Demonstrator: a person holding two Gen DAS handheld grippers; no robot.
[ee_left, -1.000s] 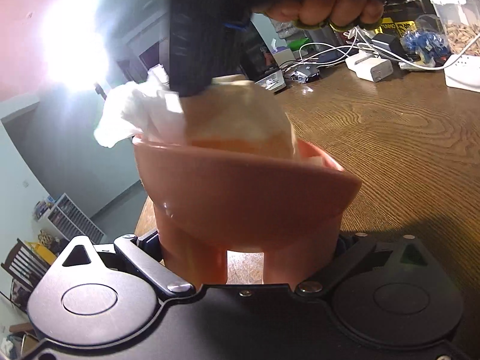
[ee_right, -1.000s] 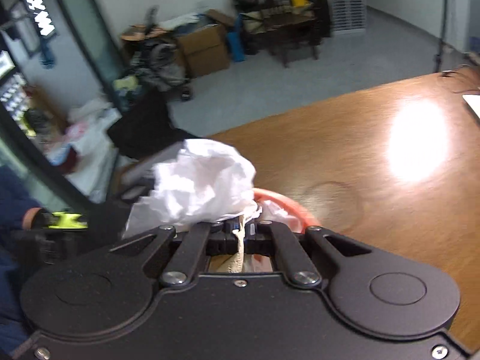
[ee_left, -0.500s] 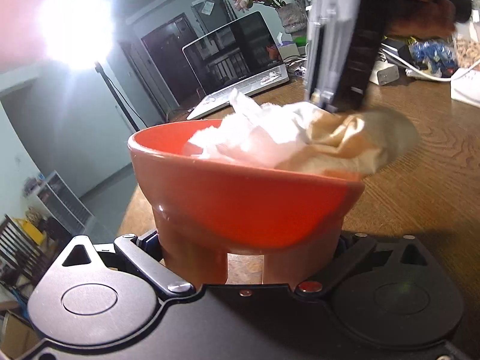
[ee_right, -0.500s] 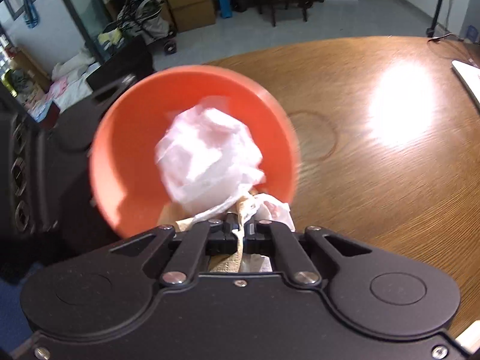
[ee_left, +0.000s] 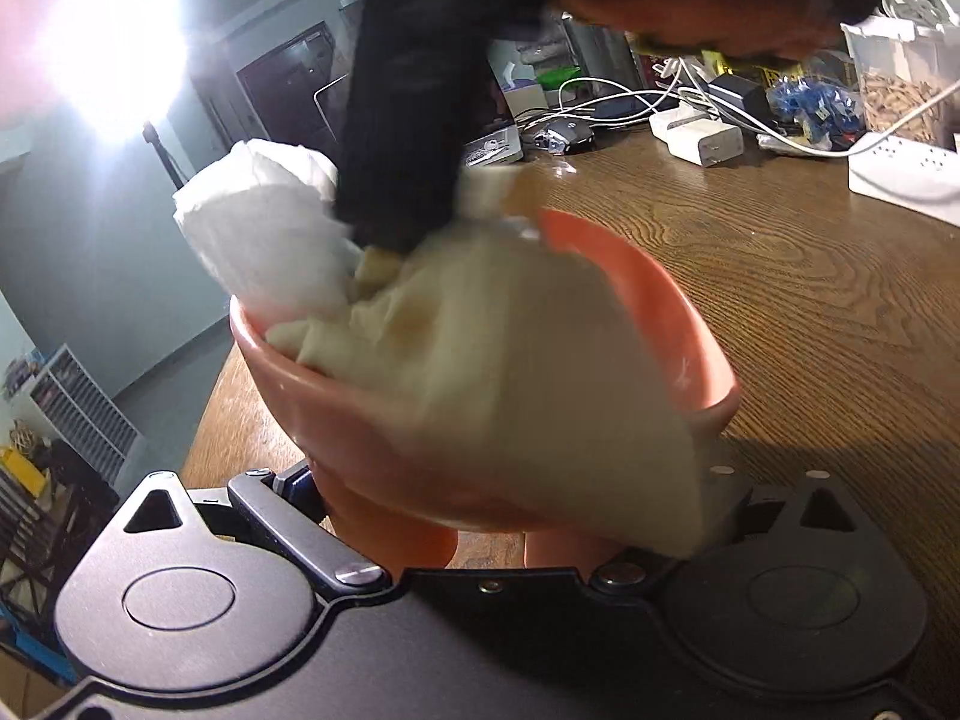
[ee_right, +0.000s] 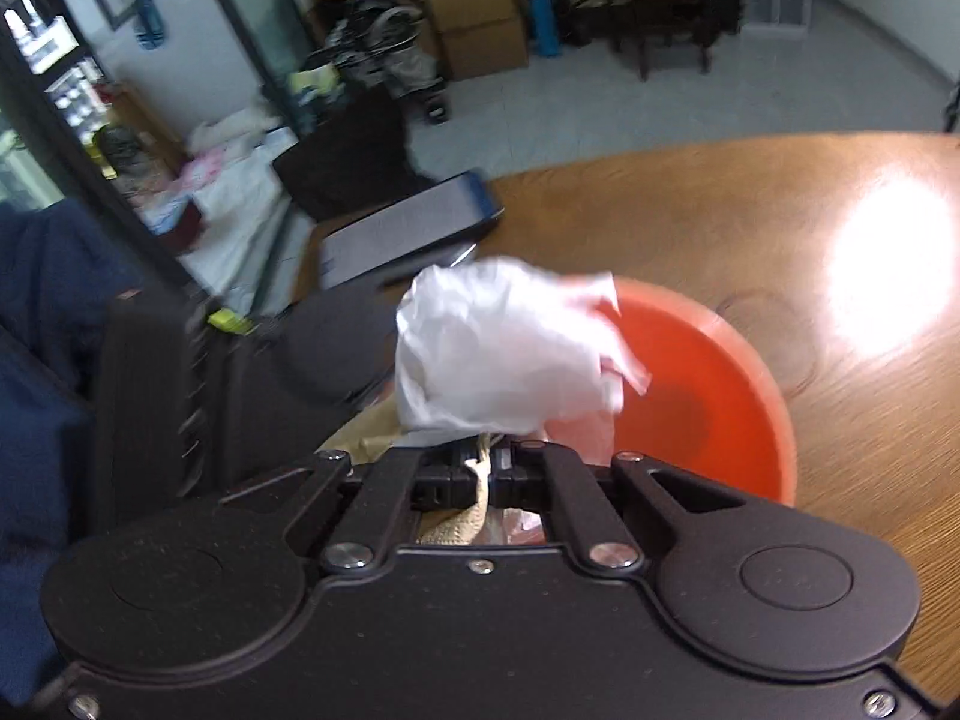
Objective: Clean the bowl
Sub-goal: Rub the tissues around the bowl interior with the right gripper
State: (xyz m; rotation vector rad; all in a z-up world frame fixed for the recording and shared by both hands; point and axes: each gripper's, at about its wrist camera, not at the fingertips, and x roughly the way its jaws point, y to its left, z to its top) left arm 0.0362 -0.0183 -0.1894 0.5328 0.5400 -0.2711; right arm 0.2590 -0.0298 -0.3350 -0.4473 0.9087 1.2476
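The orange bowl held a crumpled tissue wad, pinched tight by the right gripper. The left gripper seemingly clamped the bowl's base.

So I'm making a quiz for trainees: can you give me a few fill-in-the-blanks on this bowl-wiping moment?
1. The bowl is coloured ____.
2. The right gripper is shut on a crumpled ____.
3. The left gripper holds the ____.
4. The bowl is above a ____ table.

Missing words: orange; cloth; bowl; wooden

Both wrist views face the bowl (close, opposite sides).
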